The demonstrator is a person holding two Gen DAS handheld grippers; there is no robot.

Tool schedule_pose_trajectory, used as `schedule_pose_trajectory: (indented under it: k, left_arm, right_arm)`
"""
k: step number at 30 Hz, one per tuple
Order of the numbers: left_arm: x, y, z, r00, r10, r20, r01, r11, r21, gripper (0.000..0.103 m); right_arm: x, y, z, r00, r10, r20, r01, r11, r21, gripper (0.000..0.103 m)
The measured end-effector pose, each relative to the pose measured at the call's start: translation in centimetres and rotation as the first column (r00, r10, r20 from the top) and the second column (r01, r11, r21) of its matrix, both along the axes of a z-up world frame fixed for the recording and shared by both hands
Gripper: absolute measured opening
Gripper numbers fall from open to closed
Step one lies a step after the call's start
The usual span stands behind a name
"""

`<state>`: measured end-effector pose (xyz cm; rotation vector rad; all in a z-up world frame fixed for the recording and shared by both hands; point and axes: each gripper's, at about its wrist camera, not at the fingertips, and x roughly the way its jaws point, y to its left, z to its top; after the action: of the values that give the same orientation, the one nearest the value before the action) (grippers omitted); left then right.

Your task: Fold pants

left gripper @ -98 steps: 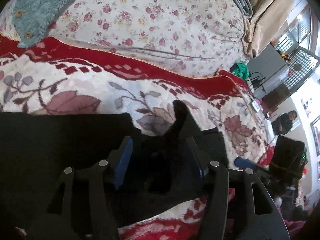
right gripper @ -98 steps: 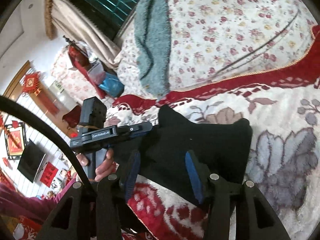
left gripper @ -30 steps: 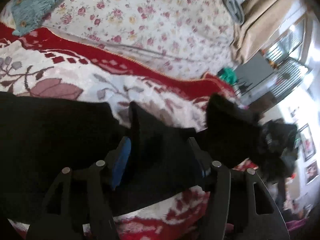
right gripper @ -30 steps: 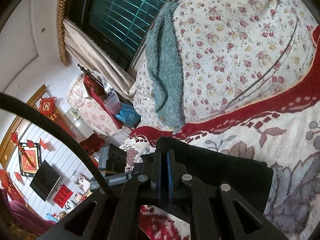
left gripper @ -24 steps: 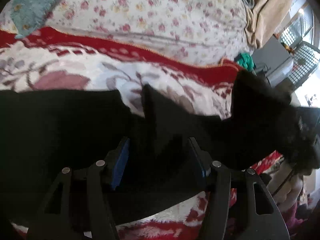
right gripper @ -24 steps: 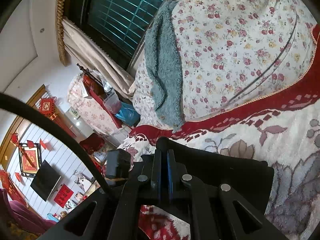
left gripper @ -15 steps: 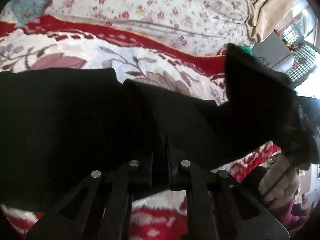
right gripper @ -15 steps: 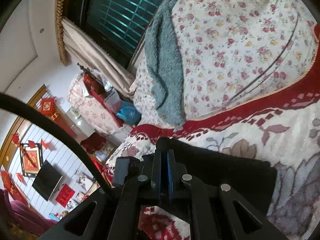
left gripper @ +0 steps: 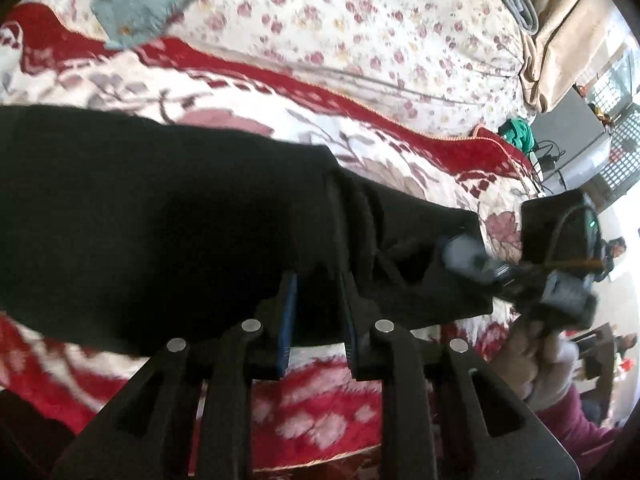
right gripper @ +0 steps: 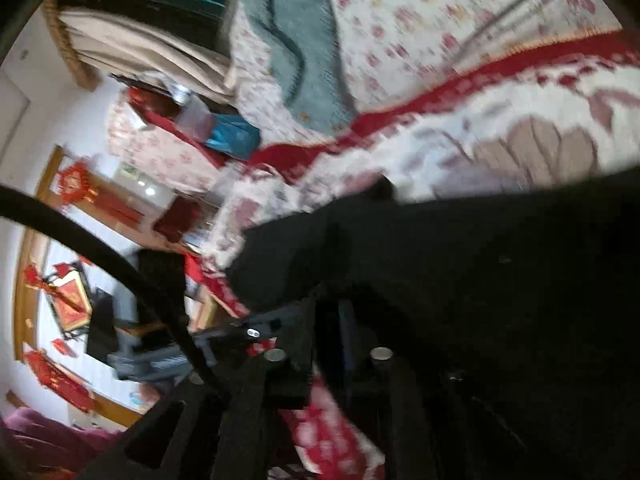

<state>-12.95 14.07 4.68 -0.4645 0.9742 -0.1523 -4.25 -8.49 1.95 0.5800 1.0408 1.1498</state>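
Left gripper (left gripper: 318, 312): jaws are opening, a narrow gap showing between the blue pads (left gripper: 289, 316), with the near edge of the black pants (left gripper: 160, 216) still sitting in that gap. Half a second ago these jaws were clamped tight on the fabric.

Right gripper (right gripper: 328, 328): jaws are also opening, only slightly apart; dark cloth is lying between them, but blur is hiding whether the pads are still pressing.

Pants are lying folded across the red-and-white floral blanket (left gripper: 320, 420). The end the right gripper was holding raised a second ago is now lying down over the rest.
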Motion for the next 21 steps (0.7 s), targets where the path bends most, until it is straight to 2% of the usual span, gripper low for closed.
schedule_pose_trajectory:
  k: [2,5,6,8,9,10,12,14,15,16,17,18,21]
  left_arm:
    - [-0.5,0.3,0.4,1.0,0.01,0.013,-0.01,1.0,0.0,0.019]
    - [-1.2,1.1,0.2,0.999,0.049,0.013,-0.049,0.999,-0.014,0.019]
    - [-1.4,1.4,0.0,0.998,0.07,0.006,-0.07,0.997,-0.014,0.019]
    - [-2.2,2.4,-0.4,0.992,0.128,-0.012,-0.129,0.991,-0.027,0.019]
    - [-2.6,3.0,-0.5,0.989,0.149,-0.019,-0.149,0.988,-0.042,0.019]
    - [-3.2,3.8,-0.6,0.984,0.175,-0.026,-0.177,0.982,-0.065,0.025]
    - [-4.6,5.5,-0.5,0.974,0.227,-0.026,-0.228,0.966,-0.118,0.049]
    - [-6.4,7.5,-0.3,0.95,0.313,-0.01,-0.31,0.936,-0.166,0.061]
    - [-7.6,8.8,-0.2,0.924,0.381,0.005,-0.374,0.91,-0.179,0.063]
    - [-8.3,9.6,-0.1,0.906,0.424,0.013,-0.415,0.892,-0.178,0.063]
    - [-9.0,10.3,-0.1,0.886,0.463,0.019,-0.453,0.874,-0.175,0.063]
    - [-9.6,11.2,-0.1,0.864,0.502,0.021,-0.492,0.854,-0.172,0.063]
    - [-10.9,13.5,-0.6,0.804,0.595,0.005,-0.586,0.793,-0.164,0.063]
  right_arm:
    - [-0.2,-0.9,1.3,0.999,-0.017,0.028,0.016,1.0,0.025,0.017]
    - [-0.8,-0.6,1.6,0.996,-0.023,0.085,0.026,0.999,-0.031,0.017]
    - [-1.0,-0.1,1.3,0.995,-0.009,0.1,0.017,0.997,-0.08,0.017]
    - [-1.5,2.2,-0.3,0.992,0.041,0.12,-0.006,0.96,-0.278,0.017]
    - [-1.8,2.8,-0.4,0.988,0.06,0.14,-0.014,0.951,-0.31,0.017]
    - [-2.1,3.0,0.2,0.982,0.063,0.177,-0.005,0.95,-0.311,0.017]
    - [-2.4,3.4,2.0,0.973,0.079,0.215,-0.009,0.951,-0.308,0.017]
    - [-2.7,4.4,4.5,0.947,0.114,0.302,-0.023,0.957,-0.288,0.019]
    - [-2.9,5.4,5.7,0.929,0.146,0.341,-0.045,0.957,-0.285,0.021]
    - [-3.0,6.3,6.4,0.914,0.171,0.367,-0.067,0.958,-0.28,0.034]
    - [-3.1,7.2,6.9,0.905,0.189,0.382,-0.085,0.958,-0.272,0.052]
    - [-2.9,8.5,7.3,0.898,0.21,0.387,-0.111,0.959,-0.262,0.058]
    - [-2.3,12.5,7.2,0.893,0.263,0.366,-0.175,0.951,-0.254,0.059]
